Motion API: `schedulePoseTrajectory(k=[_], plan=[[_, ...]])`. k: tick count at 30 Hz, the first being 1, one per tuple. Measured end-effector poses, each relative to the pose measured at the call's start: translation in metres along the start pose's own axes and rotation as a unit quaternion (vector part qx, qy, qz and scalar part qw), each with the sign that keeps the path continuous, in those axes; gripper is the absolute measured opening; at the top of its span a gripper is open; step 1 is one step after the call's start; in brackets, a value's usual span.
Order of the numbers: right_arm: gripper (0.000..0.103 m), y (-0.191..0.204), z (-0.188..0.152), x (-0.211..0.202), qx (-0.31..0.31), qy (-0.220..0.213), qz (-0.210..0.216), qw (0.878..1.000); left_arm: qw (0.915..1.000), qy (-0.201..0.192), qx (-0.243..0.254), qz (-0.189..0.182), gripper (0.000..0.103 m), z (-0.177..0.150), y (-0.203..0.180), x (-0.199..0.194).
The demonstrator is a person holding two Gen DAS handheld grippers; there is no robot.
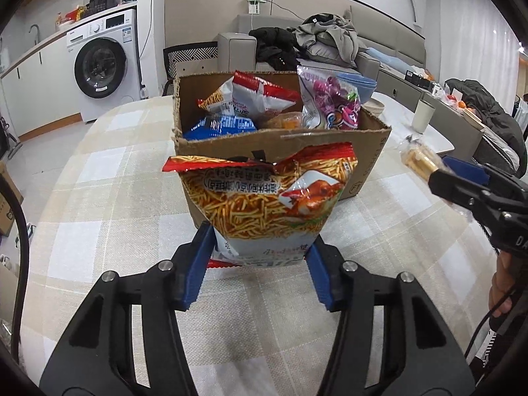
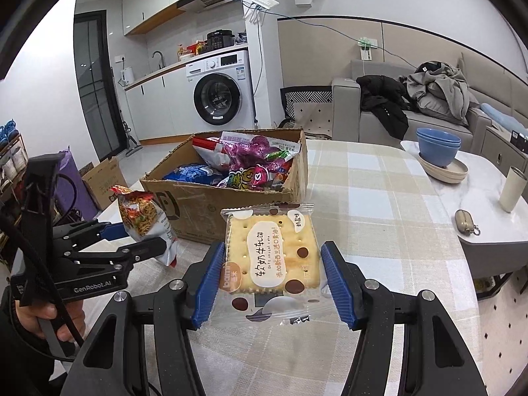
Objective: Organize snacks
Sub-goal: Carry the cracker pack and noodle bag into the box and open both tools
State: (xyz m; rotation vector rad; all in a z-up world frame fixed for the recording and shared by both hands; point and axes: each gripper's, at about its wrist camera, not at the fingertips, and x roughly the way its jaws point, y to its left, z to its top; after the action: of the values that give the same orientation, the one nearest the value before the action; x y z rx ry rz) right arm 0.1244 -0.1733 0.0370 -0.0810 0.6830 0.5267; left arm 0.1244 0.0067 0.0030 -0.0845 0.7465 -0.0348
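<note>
Left tool [image 1: 259, 257]: clenched on the lower end of a bag of noodle sticks [image 1: 267, 198], blue pads pressing on both sides. The bag stands upright, lifted clear of the desk [image 1: 109, 198], just in front of the near wall of the cardboard box [image 1: 274, 147]. A hand [image 2: 43, 316] grips this tool's handle in the right wrist view.

Right tool [image 2: 269, 283]: grasping a wrapped cracker sandwich [image 2: 272, 257] flat between its blue pads, printed side up, held above the desk and just in front of the box [image 2: 201, 204].

Cardboard box: open-topped, standing on the checked cloth of the desk. Contents: a blue packet [image 1: 219, 127], a red-and-white noodle bag [image 1: 250, 97], a purple candy bag [image 1: 330, 102], an orange packet [image 1: 285, 120] between them.

Desk, far side: stacked blue bowls [image 2: 438, 147] on a beige plate [image 2: 445, 173], a pale cup [image 2: 513, 189], a small pouch [image 2: 465, 221], all well apart from the box.

Background: washing machine [image 2: 219, 90], sofa [image 2: 349, 105] with heaped clothes [image 2: 435, 92].
</note>
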Motion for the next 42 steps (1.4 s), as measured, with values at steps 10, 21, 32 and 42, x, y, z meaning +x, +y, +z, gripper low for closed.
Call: schedulePoseTrajectory(k=[10,21,32,42], plan=[[0.061,0.004,0.003,-0.007,0.002,-0.022,0.007,1.0,0.9996,-0.023,0.008,-0.013,0.052,0.019,0.001,-0.044],[0.061,0.007,0.006,-0.011,0.007,-0.034,0.017,0.999,0.9982,-0.055,0.006,-0.022,0.052,0.061,0.007,-0.085],[0.061,0.005,0.014,-0.011,0.014,-0.047,0.015,0.999,0.9983,-0.056,0.012,-0.015,0.052,0.1,0.01,-0.091],[0.061,0.008,0.047,-0.009,0.004,-0.059,0.016,0.998,0.9984,-0.055,0.011,-0.007,0.052,0.117,0.007,-0.071]])
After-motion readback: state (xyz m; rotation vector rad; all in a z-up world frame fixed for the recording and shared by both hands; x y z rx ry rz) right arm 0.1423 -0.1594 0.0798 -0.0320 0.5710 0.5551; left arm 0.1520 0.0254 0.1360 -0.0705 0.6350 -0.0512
